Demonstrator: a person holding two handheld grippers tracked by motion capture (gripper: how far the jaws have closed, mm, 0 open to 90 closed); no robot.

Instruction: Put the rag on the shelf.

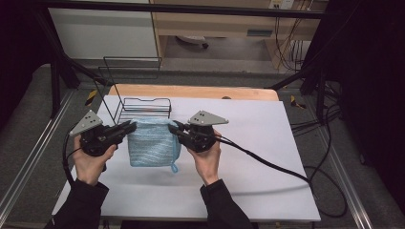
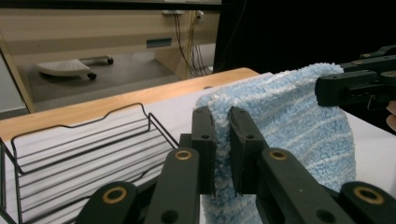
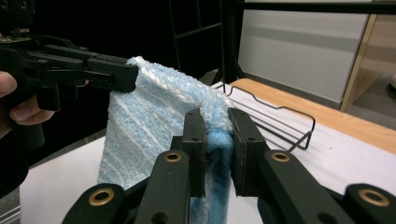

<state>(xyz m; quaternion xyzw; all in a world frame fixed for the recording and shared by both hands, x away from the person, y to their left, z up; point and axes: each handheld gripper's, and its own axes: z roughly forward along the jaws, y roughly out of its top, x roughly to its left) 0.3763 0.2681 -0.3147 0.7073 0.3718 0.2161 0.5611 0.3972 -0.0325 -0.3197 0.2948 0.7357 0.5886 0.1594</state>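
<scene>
A light blue striped towel (image 1: 153, 145) hangs folded between both grippers above the white table sheet (image 1: 248, 143). My left gripper (image 1: 132, 126) is shut on the towel's upper left corner (image 2: 219, 116), the cloth pinched between its black jaws. My right gripper (image 1: 173, 128) is shut on the upper right corner (image 3: 217, 126). In the left gripper view the other gripper (image 2: 359, 84) holds the towel's far edge. In the right gripper view the other gripper (image 3: 84, 70) holds the far corner, with a hand's fingers behind it. A small loop hangs from the towel's lower right corner (image 1: 175, 168).
A black wire rack (image 1: 143, 107) stands just behind the towel, with a taller wire frame (image 1: 131, 71) behind it. The wooden table edge (image 1: 191, 91) runs along the back. Cables (image 1: 267, 162) trail right across the sheet from the right gripper.
</scene>
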